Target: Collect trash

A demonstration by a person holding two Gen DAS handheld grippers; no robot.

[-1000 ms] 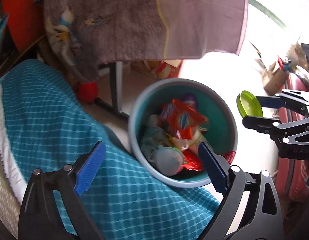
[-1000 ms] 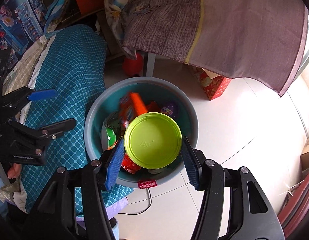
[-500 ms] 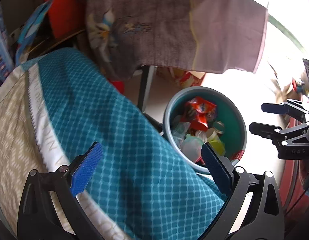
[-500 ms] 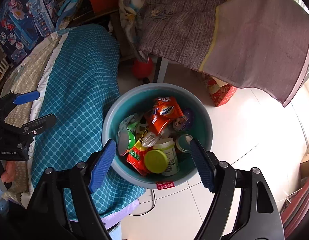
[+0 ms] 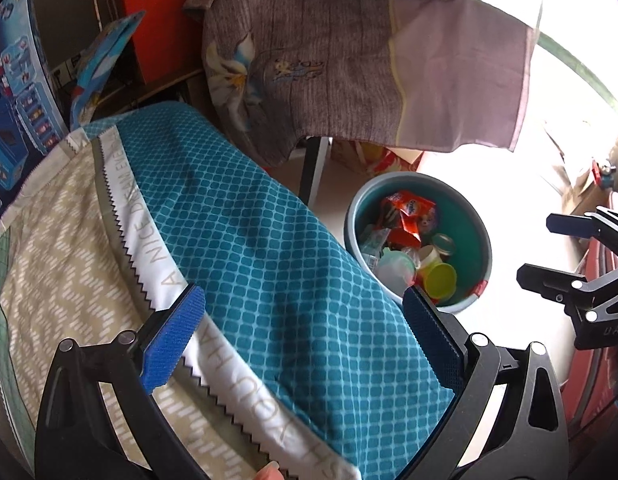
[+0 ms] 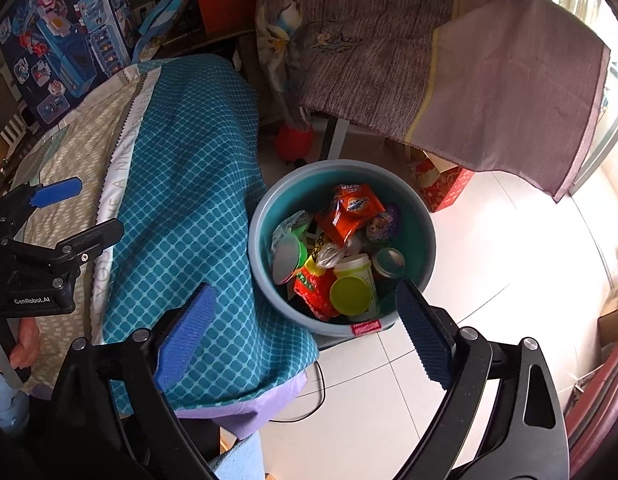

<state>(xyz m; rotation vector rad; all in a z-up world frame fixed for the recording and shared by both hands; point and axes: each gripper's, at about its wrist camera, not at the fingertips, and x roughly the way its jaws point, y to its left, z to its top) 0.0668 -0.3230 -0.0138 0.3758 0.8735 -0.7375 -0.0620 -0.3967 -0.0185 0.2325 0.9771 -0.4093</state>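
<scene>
Left gripper (image 5: 303,322) jaws wide apart, nothing between the pads, hanging over the teal checked bedcover (image 5: 269,248). Just right of the cover's edge, on white floor tile, the grey-rimmed teal bin (image 6: 425,216) holds the trash: orange snack packet (image 6: 355,210) toward the back, yellow-green lid (image 6: 351,294) on a tub at the front. Right gripper (image 6: 305,332) has just been spreading its jaws; empty, pads apart above the bin's near rim.
</scene>
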